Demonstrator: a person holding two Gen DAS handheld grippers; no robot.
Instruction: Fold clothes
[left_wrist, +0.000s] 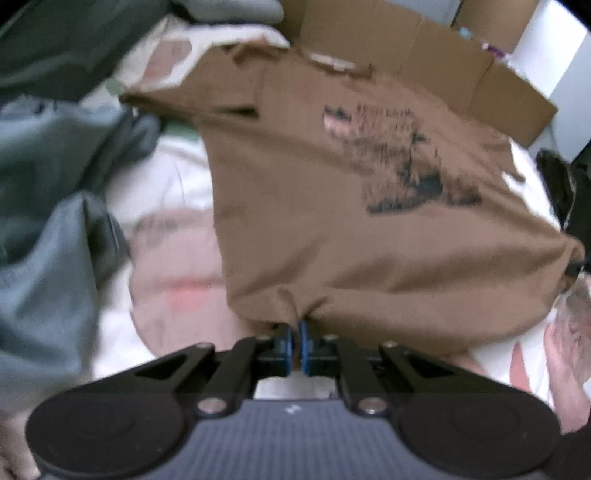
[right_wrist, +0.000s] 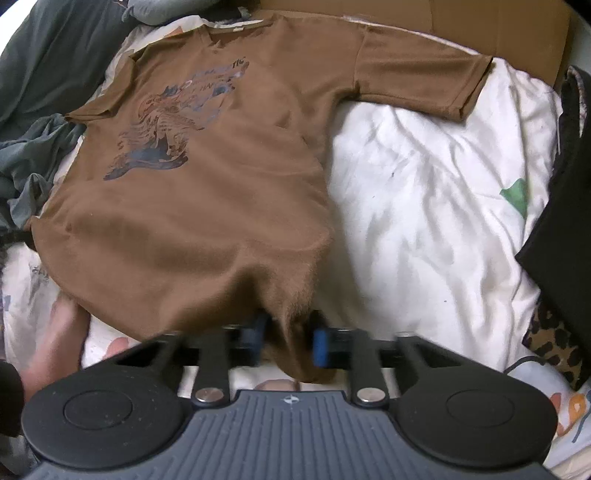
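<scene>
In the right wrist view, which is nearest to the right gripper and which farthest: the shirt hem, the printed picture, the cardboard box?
1. Shirt hem, bunched between the right gripper pads.
2. Printed picture, on the chest, upper left.
3. Cardboard box, behind the shirt, at the top edge.

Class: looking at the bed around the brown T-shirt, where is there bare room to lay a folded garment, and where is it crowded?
Free: white sheet between the T-shirt and black cloth. Crowded: grey clothes beside the shirt.
</scene>
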